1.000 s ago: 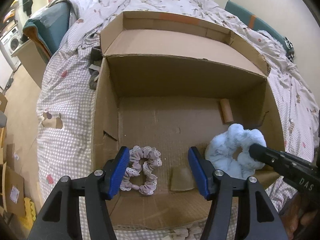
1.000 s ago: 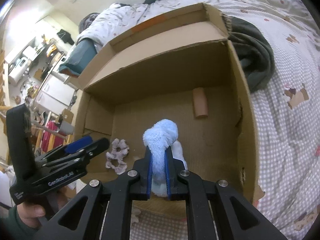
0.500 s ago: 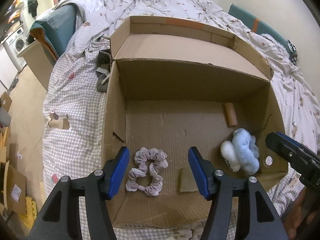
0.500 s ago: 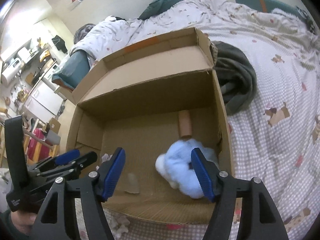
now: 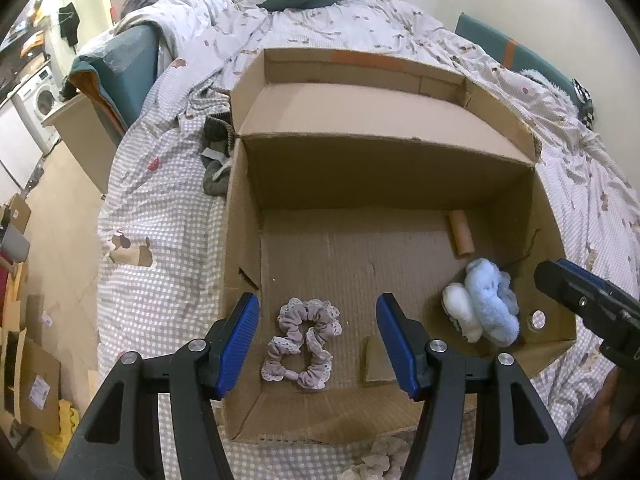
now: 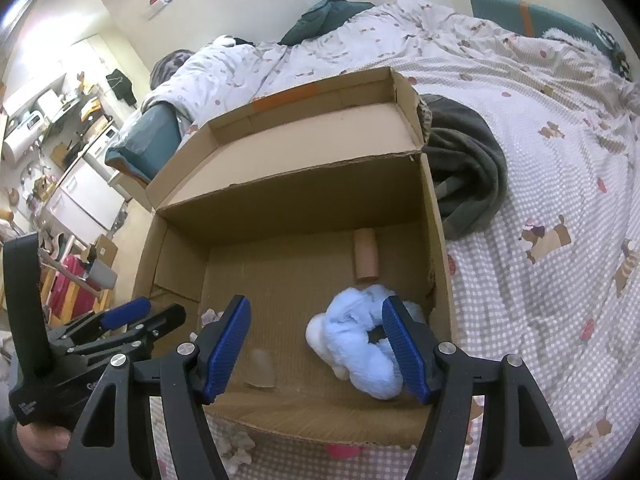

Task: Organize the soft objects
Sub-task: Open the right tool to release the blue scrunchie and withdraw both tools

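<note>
Both wrist views look steeply down into the box from its near edge, left and right; both show its floor.

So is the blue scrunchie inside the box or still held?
Inside. The blue scrunchie lies on the box floor, and the right gripper is open around it, not pressing it.

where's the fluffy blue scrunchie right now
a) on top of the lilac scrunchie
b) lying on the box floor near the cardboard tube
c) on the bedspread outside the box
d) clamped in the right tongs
b: the fluffy blue scrunchie lies loose on the floor of the cardboard box, just in front of the cardboard tube; the right tongs stand open above it, well apart from the lilac scrunchie.
</note>
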The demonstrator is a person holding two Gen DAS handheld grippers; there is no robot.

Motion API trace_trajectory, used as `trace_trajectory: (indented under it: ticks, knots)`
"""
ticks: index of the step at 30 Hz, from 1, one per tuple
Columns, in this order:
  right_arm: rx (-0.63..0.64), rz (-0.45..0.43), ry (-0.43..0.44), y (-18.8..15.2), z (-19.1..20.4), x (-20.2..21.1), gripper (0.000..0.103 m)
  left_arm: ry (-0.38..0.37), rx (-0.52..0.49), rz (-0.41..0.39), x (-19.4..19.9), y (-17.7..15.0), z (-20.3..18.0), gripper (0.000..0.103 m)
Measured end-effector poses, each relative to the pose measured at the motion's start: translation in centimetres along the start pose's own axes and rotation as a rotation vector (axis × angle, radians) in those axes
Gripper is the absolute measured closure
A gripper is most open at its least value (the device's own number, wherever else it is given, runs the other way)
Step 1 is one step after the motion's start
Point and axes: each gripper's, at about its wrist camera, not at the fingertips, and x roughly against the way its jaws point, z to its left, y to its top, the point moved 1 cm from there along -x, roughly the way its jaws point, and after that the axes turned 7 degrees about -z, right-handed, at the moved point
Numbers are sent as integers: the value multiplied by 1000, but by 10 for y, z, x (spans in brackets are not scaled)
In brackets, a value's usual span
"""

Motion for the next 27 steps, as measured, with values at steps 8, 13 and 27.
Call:
trace_trajectory:
  ticks: [8,13,27]
  knots:
    - [26,-29,-7,-5,2,20,31,3,27,-32,21,-3,9,45]
    - [56,-39,-20,-13,7,33,31,13,42,-27,34,-14,14,45]
    - [66,-44,-49,-44,11,64,31,34,64,-26,62,-49,18,45]
